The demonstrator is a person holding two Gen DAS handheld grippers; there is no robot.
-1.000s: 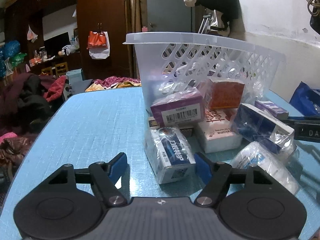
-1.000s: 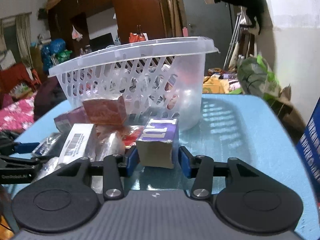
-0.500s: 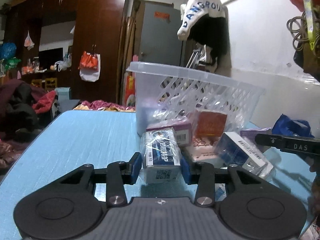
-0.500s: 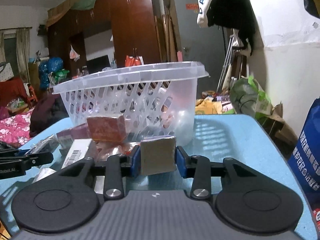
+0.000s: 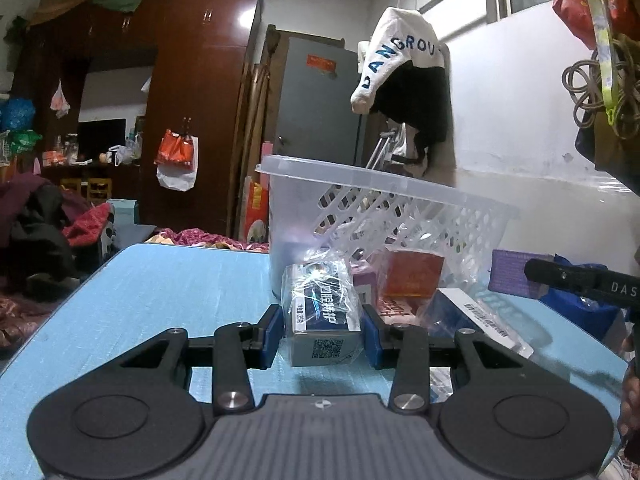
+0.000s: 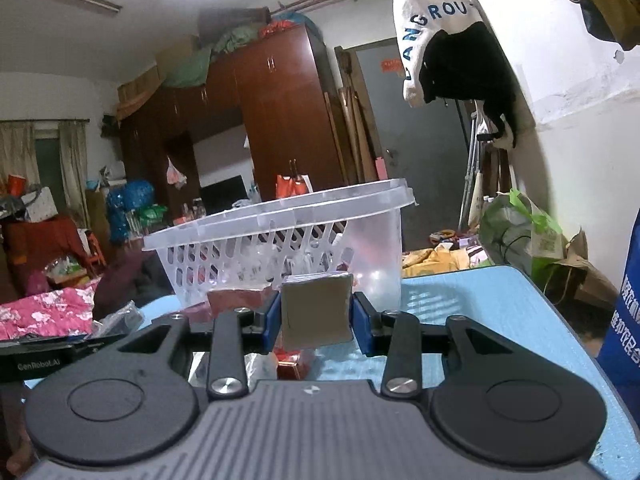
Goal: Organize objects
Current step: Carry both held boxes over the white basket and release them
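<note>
My left gripper [image 5: 322,334] is shut on a plastic-wrapped blue and white box [image 5: 320,312] and holds it above the blue table [image 5: 160,292]. My right gripper [image 6: 316,320] is shut on a purple box [image 6: 317,312], seen end-on and lifted off the table; the purple box also shows in the left wrist view [image 5: 512,276]. A clear plastic basket [image 5: 384,216] stands behind the boxes and shows in the right wrist view [image 6: 280,248] too.
A red box [image 5: 412,276], a purple barcode box [image 5: 366,280], a white and red box [image 5: 396,308] and a blue wrapped box [image 5: 472,312] lie before the basket. A blue bag [image 6: 628,304] stands at the table's right edge.
My left gripper closed on the blue and white box and lifted it. My right gripper raised the purple box off the table toward the basket's rim height.
</note>
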